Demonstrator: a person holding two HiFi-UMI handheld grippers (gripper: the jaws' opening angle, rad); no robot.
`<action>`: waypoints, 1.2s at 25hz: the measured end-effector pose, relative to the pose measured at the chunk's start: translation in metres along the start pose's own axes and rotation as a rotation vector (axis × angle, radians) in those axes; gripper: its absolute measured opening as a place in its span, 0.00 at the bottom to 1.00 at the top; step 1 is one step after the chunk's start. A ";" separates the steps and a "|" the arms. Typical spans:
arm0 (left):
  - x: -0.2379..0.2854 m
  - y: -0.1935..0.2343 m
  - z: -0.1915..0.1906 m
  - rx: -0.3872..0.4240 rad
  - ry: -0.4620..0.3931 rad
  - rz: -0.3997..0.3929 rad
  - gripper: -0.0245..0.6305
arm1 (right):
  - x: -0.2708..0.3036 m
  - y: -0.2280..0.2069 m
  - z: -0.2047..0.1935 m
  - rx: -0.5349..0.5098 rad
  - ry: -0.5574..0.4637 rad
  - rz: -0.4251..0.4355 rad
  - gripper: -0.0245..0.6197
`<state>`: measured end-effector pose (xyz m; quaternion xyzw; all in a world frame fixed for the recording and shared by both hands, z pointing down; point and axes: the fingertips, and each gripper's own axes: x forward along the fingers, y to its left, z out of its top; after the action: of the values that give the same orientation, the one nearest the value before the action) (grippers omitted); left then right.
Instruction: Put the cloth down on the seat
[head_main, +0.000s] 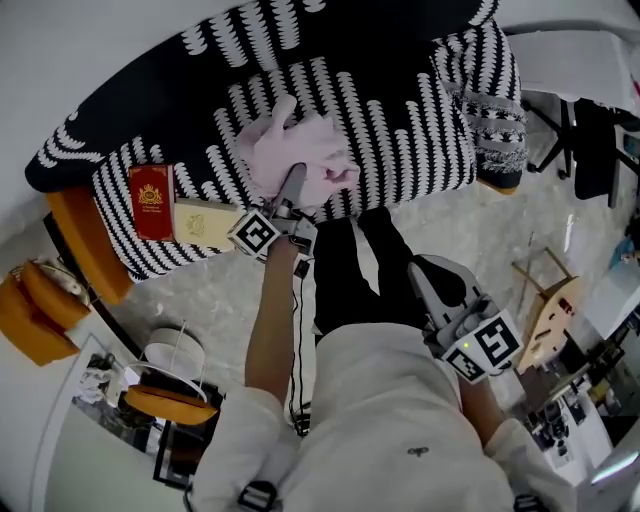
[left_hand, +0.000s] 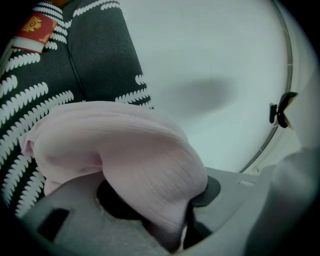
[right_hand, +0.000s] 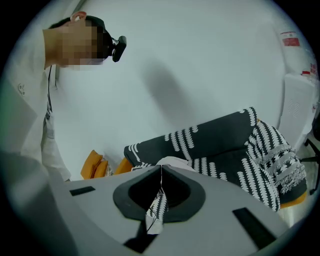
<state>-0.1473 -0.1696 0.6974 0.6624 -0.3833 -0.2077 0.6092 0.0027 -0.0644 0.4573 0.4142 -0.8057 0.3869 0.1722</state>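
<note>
Pink cloth (head_main: 300, 150) sits bunched between the left gripper's (head_main: 291, 192) fingers, which pinch it. Its loose folds spill past the fingertips, over the black-and-white patterned seat (head_main: 400, 130). The right gripper (head_main: 425, 280) is well back from the cloth, fingers pressed together with nothing between them.

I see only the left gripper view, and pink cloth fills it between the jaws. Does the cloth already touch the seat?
Observer: In the head view the cloth appears to lie bunched on the sofa seat; the left gripper grips its near edge.
Operator: I see a red box. Is anything beside it?
Observer: A beige box lies right next to it, at the seat's left end, apart from the cloth.
Operator: And the right gripper?
Observer: Shut and empty; it hangs beside the person's leg, off the sofa.
</note>
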 end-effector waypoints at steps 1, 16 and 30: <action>0.001 0.007 0.000 0.002 0.000 0.008 0.37 | 0.001 -0.002 -0.002 0.001 0.004 -0.003 0.05; 0.019 0.094 -0.003 -0.068 0.001 0.137 0.39 | 0.018 -0.019 -0.023 0.043 0.047 -0.037 0.05; 0.039 0.159 -0.026 -0.073 0.107 0.289 0.42 | 0.031 -0.034 -0.032 0.078 0.064 -0.058 0.05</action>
<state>-0.1449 -0.1767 0.8630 0.5880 -0.4338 -0.0959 0.6759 0.0103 -0.0687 0.5123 0.4313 -0.7717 0.4257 0.1928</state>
